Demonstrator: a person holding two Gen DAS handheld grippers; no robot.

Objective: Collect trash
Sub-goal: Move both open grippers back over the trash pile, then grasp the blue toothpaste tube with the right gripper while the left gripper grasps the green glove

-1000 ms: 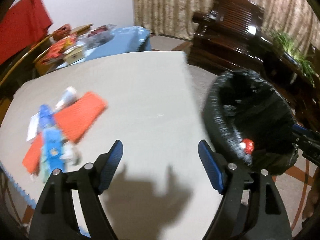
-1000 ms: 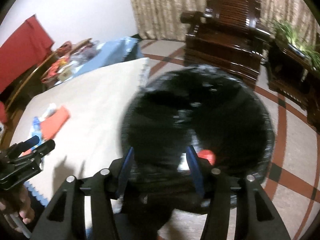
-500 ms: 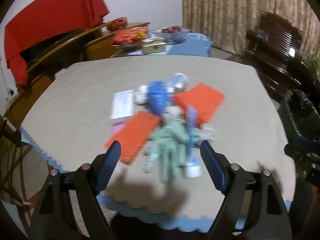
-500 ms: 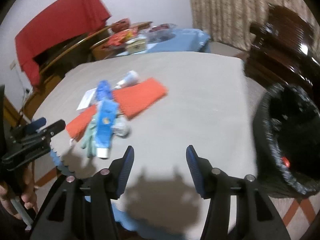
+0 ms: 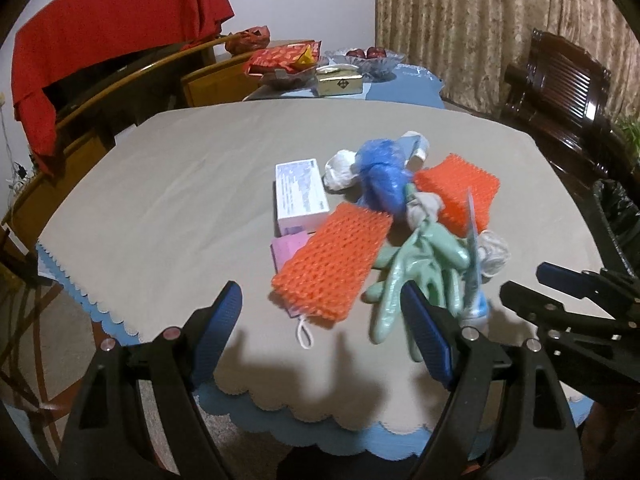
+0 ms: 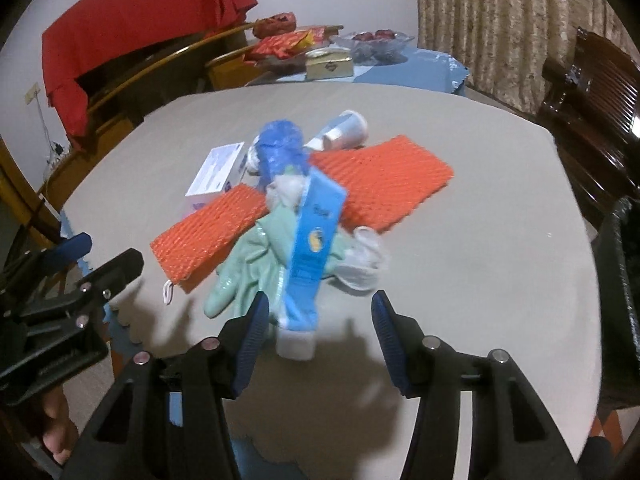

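A heap of trash is spread on the beige cloth of a table (image 5: 168, 184) whose near edge is trimmed with a scalloped blue border. Two flat orange foam nets are seen in it, ribbed and mesh-like: a near orange net (image 5: 334, 268) with a white string loop at its near end, and a far orange net (image 6: 384, 182) toward the right. A pale green rubber glove (image 5: 412, 268), glossy and limp, is draped between them, fingers toward the near edge. A flattened blue tube (image 6: 316, 240) with a white cap is laid across the glove. Farther back, a crumpled blue plastic bag (image 5: 382, 172), a white rectangular box (image 5: 300, 196) and wadded white tissue (image 5: 340, 168) are heaped together.

The left gripper (image 5: 322, 332) is held open and empty above the near edge, the near orange net just beyond its blue ribbed pads. The right gripper (image 6: 318, 332) is likewise open and empty, with the tube's cap lying between its fingers, untouched.

Only the right wrist view shows the tube's broad printed face and a small cup (image 6: 346, 130) lying on its side; from the left it is seen edge-on. A pink slip (image 5: 288, 248) by the box is shown clearly only in the left view. A black-lined bin (image 6: 618, 300) is cut off at the right.
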